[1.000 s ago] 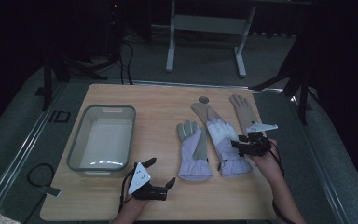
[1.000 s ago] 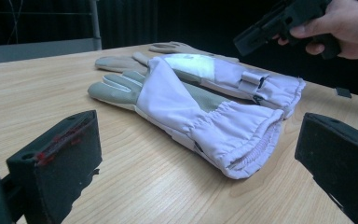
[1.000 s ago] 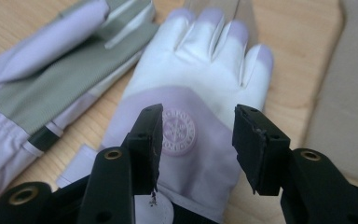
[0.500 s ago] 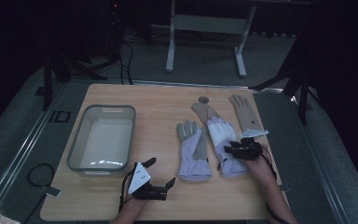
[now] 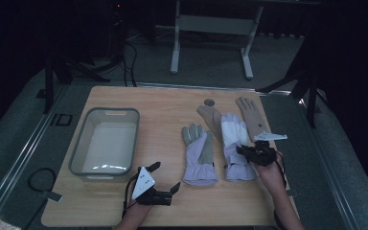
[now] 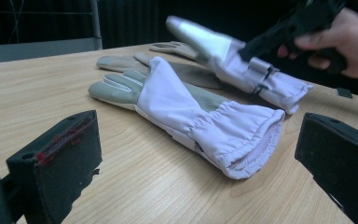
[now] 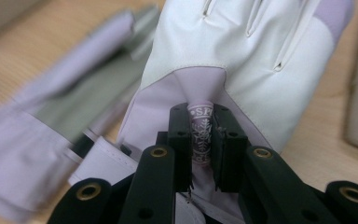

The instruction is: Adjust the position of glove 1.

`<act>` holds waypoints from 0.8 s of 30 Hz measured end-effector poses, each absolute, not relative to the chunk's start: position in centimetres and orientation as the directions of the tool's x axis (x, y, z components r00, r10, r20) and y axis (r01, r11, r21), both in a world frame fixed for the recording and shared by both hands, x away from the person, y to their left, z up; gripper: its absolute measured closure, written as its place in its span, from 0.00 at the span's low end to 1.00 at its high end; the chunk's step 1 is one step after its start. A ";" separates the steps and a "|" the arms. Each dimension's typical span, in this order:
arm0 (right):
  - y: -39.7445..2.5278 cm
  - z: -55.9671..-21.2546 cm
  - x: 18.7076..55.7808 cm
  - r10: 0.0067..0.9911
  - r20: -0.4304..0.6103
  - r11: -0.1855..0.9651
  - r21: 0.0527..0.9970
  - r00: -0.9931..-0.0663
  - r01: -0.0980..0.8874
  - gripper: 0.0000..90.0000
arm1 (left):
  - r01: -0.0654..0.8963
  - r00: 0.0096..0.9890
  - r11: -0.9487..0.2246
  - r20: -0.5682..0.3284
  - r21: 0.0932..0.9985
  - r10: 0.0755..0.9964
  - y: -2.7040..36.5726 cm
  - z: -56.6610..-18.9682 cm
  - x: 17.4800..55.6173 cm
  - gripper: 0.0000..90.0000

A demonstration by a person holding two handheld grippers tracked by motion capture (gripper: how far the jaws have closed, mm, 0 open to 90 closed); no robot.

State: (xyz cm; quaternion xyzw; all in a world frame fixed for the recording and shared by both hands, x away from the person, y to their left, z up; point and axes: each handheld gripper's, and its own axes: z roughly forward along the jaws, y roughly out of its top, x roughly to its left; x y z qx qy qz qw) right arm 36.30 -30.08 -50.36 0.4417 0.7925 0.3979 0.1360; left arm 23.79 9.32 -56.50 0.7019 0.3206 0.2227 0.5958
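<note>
- Overhead first, from the high view: we see a wooden tabletop [image 5: 163,103] with a clear bin [image 5: 106,142] on its left half, standing hollow, and gloves on its right half. Our right tool [image 5: 243,152] sits over the wrist of the white-backed glove [image 5: 235,132], which partly overlaps a tan glove [image 5: 209,115]; a second tan glove [image 5: 250,115] lies just beside it, and a small dark disc [image 5: 209,102] rests beyond them. A lavender and grey glove [image 5: 199,154] lies flat between the bin and the pair. Our left tool [image 5: 165,181] rests near the front edge, well apart from any glove (parked, we judge, so the other hand can work alone).
- Next, the left gripper view: our jaws stand wide and released, holding nothing, looking across the bare wood at the lavender and grey glove [image 6: 186,109]. Behind it the white-backed glove [image 6: 235,58] is tilted, fingers up off the wood, with the right tool [image 6: 249,50] pinching it at the cuff strap.
- Last, the right gripper view: our jaws are clenched on a fold of lavender fabric with a printed label, at the wrist of the white-backed glove [image 7: 242,51]. Gripping there, we judge, lets the whole glove hang free for carrying, probably to the bin.
</note>
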 end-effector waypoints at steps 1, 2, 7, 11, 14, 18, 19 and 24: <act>-30.1 -49.6 36.1 0.811 0.143 0.281 0.755 -0.567 0.593 0.89 | 0.185 0.695 -0.085 -0.069 0.979 0.716 9.3 -56.5 23.8 0.00; -30.0 -48.8 35.8 0.822 0.145 0.262 0.761 -0.550 0.593 0.89 | 0.185 0.694 -0.084 -0.070 0.979 0.716 9.3 -56.5 23.8 0.00; -28.2 -44.5 34.6 0.814 0.168 0.222 0.795 -0.556 0.565 0.89 | 0.183 0.694 -0.085 -0.068 0.979 0.717 9.3 -56.5 23.8 0.00; -25.7 -41.3 33.5 0.792 0.186 0.206 0.816 -0.582 0.540 0.89 | 0.180 0.693 -0.087 -0.064 0.980 0.718 9.3 -56.5 23.7 0.00; -24.5 -40.7 33.0 0.797 0.176 0.205 0.821 -0.578 0.533 0.89 | 0.179 0.692 -0.085 -0.064 0.980 0.719 9.3 -56.5 23.8 0.00; -22.0 -41.1 32.7 0.804 0.172 0.219 0.803 -0.569 0.553 0.89 | 0.176 0.691 -0.091 -0.057 0.980 0.721 9.3 -56.5 23.7 0.00; -22.0 -41.1 32.7 0.804 0.172 0.219 0.803 -0.569 0.553 0.89 | 0.176 0.691 -0.091 -0.057 0.980 0.721 9.3 -56.5 23.7 0.00; -19.0 -43.9 32.9 0.803 0.167 0.256 0.771 -0.573 0.583 0.88 | 0.177 0.691 -0.094 -0.056 0.980 0.720 9.3 -56.5 23.7 0.00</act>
